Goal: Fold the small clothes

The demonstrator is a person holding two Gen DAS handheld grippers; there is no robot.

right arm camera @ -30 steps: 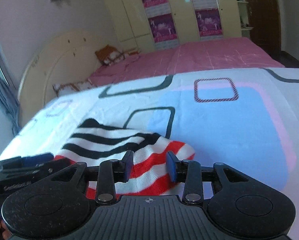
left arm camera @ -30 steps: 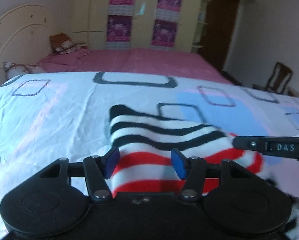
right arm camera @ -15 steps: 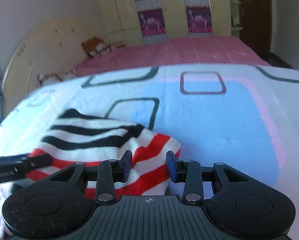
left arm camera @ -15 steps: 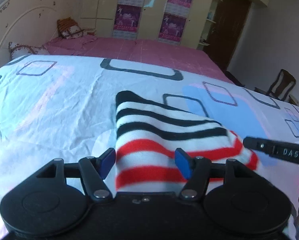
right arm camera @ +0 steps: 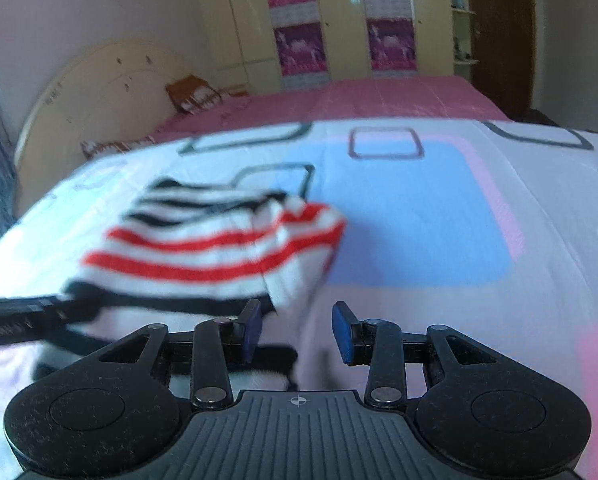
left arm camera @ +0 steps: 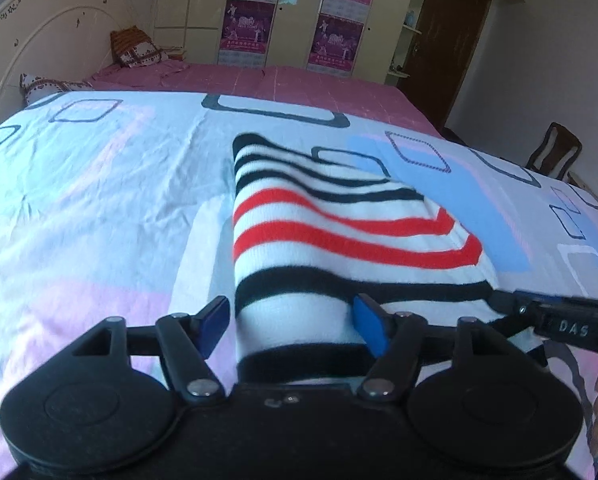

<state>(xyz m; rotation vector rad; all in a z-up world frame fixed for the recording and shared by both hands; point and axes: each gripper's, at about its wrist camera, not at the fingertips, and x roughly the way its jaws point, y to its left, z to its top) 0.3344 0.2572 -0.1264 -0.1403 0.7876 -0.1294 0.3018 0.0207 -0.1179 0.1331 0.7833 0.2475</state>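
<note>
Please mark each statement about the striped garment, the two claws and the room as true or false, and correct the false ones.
1. The striped garment lies on a patterned bedsheet. True.
2. The garment has green and yellow stripes. False: its stripes are black and red on white.
3. The left claw has its jaws apart around the near end of the garment, not pressing on it. True; the jaws have just been opening.
4. The right claw is clamped on a pillow. False: its jaws stand apart near the garment's edge, and no pillow is between them.
5. Purple posters hang on the wardrobe doors. True.
6. The wooden chair stands on the bed. False: it stands beside the bed.
</note>
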